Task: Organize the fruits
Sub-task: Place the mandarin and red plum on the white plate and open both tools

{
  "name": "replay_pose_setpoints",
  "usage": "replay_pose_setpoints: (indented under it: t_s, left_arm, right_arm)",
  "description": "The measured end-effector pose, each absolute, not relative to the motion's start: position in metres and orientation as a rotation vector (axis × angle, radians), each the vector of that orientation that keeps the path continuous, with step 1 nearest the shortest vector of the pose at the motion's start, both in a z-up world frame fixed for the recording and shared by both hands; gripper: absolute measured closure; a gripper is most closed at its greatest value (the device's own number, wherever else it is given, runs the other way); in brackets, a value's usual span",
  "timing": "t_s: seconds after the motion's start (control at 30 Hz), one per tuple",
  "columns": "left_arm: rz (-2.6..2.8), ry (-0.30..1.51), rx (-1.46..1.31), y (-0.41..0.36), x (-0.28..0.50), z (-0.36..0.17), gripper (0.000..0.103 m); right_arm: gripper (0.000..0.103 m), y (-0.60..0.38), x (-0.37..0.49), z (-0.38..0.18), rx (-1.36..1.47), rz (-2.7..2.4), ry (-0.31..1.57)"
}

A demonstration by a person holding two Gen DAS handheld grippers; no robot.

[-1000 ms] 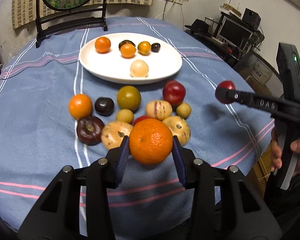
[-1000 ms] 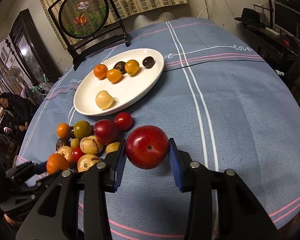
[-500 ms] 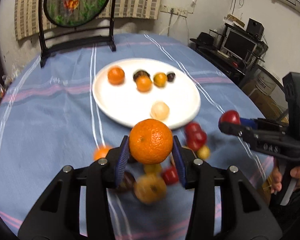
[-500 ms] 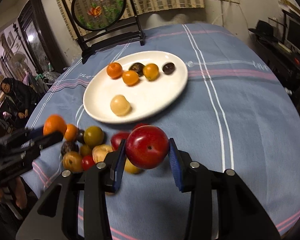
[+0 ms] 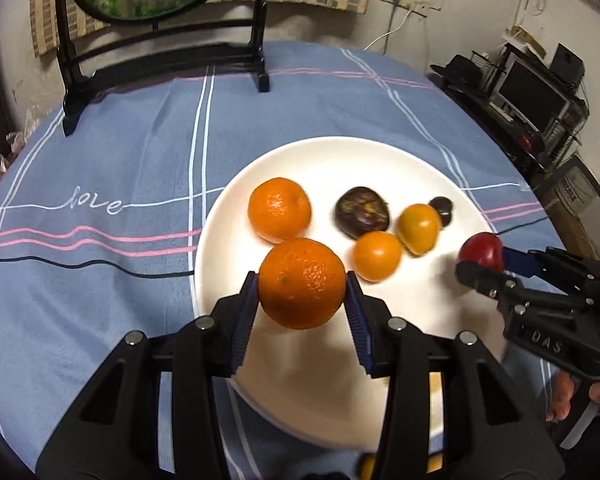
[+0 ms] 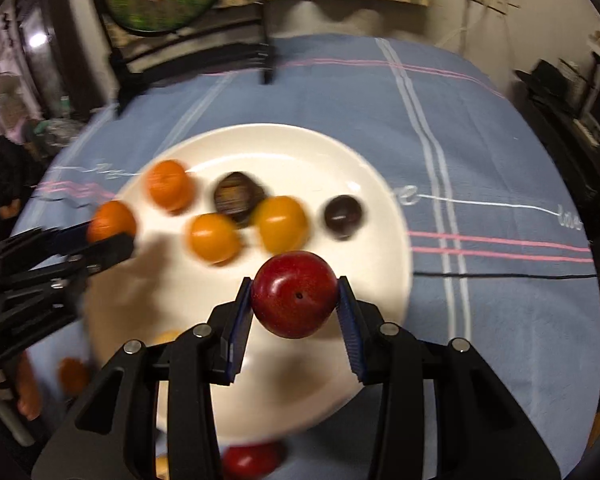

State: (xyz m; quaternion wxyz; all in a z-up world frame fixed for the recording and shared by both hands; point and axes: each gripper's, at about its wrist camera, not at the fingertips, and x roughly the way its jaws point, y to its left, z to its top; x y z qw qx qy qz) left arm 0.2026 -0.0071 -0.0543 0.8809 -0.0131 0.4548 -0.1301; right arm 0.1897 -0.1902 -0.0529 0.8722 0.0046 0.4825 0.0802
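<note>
We have the left gripper (image 5: 302,284) clamped on a round, dimpled orange tangerine (image 5: 301,282), held at centre frame above the near half of the wide white ceramic plate (image 5: 416,168). The right gripper (image 6: 295,295) grips a glossy dark-red plum (image 6: 294,293) at the lower middle of its own view, over the plate's right portion.

To set these down well, we judge each fruit should be lowered until it nearly meets the plate before the jaws part, since round fruit is likely to roll on the smooth glaze. The tangerine wants the bare patch just in front of the second orange tangerine (image 5: 279,209); the plum suits the empty area below the small dark purple fruit (image 6: 343,216). We should keep our two grippers apart, as the plate is shared and they sit near each other over it.

Much of the right wrist view is smeared by motion, so the fruits on the plate there read only as coloured blobs. The plate's near rim is hidden behind both gripper bodies. At the bottom edge a red fruit (image 6: 250,460) is partly cut off, and the loose pile on the blue striped tablecloth (image 5: 140,152) is largely out of sight.
</note>
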Motion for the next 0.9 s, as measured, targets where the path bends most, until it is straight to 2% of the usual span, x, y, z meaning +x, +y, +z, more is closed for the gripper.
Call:
replay_pose_setpoints:
  t_s: [0.1, 0.13, 0.17, 0.27, 0.53, 0.7, 0.9]
  left_arm:
    - [-0.258, 0.947, -0.025, -0.006, 0.209, -0.057, 0.055]
    - [-0.26, 0.932, -0.026, -0.005, 0.209, -0.054, 0.039]
    - [-0.258, 0.91, -0.027, -0.004, 0.206, -0.05, 0.029]
    - [-0.263, 0.84, -0.026, 0.0, 0.193, -0.03, 0.027]
    - [-0.259, 0.75, -0.064, 0.023, 0.121, 0.008, 0.019]
    - [-0.223, 0.708, -0.062, 0.037, 0.061, -0.001, 0.017]
    - [-0.204, 0.756, -0.085, 0.05, 0.028, -0.024, 0.017]
  right_arm:
    - [0.061, -0.194, 0.197, -0.058, 0.029, 0.175, 1.018]
    - [0.06, -0.193, 0.198, -0.058, 0.027, 0.174, 1.017]
    - [0.059, -0.193, 0.198, -0.058, 0.02, 0.171, 1.015]
    - [0.035, -0.193, 0.188, -0.045, -0.01, 0.145, 0.939]
    - [0.035, -0.209, 0.127, -0.007, 0.085, 0.194, 0.866]
    - [0.034, -0.219, 0.072, -0.017, 0.148, 0.205, 0.89]
    - [0.034, -0.218, 0.027, -0.03, 0.147, 0.21, 0.922]
